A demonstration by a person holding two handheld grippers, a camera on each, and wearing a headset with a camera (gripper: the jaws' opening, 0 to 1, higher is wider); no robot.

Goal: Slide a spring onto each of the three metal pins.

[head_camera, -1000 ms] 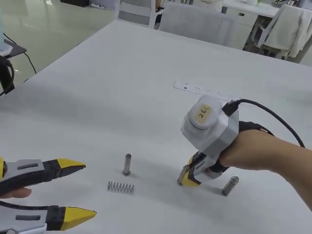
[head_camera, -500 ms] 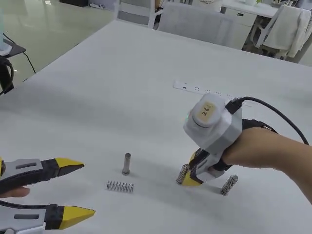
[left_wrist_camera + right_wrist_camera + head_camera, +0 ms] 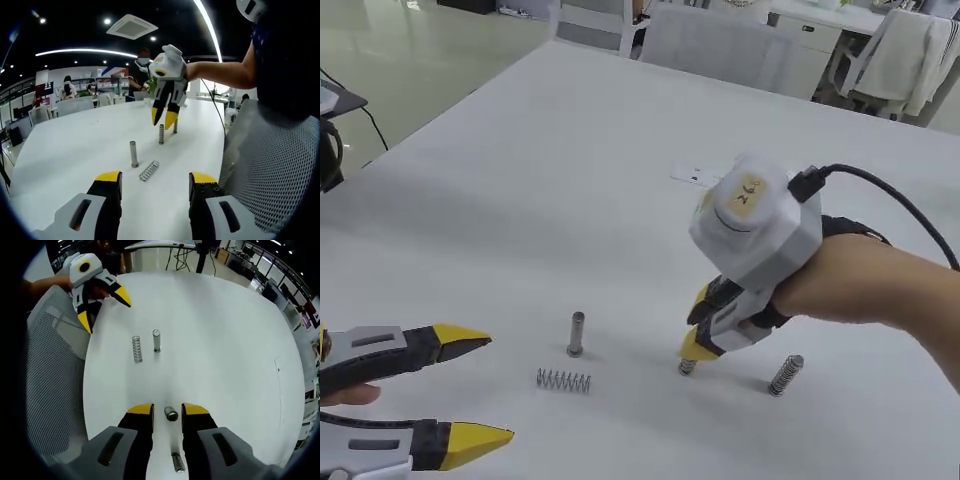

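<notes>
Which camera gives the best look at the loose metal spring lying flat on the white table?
The head view: the loose coiled metal spring lies side-on, coils distinct, beside the bare upright metal pin. The left gripper view shows it close but angled; the right gripper view shows it farther off, lengthwise.

A white power strip (image 3: 688, 174) lies on the white table (image 3: 520, 150). Grey chairs (image 3: 720, 45) stand at its far edge. A mesh chair (image 3: 270, 150) sits just beside it.

White table (image 3: 520, 200): upright pin (image 3: 576, 334), loose spring (image 3: 564, 380), power strip (image 3: 692, 174).
</notes>
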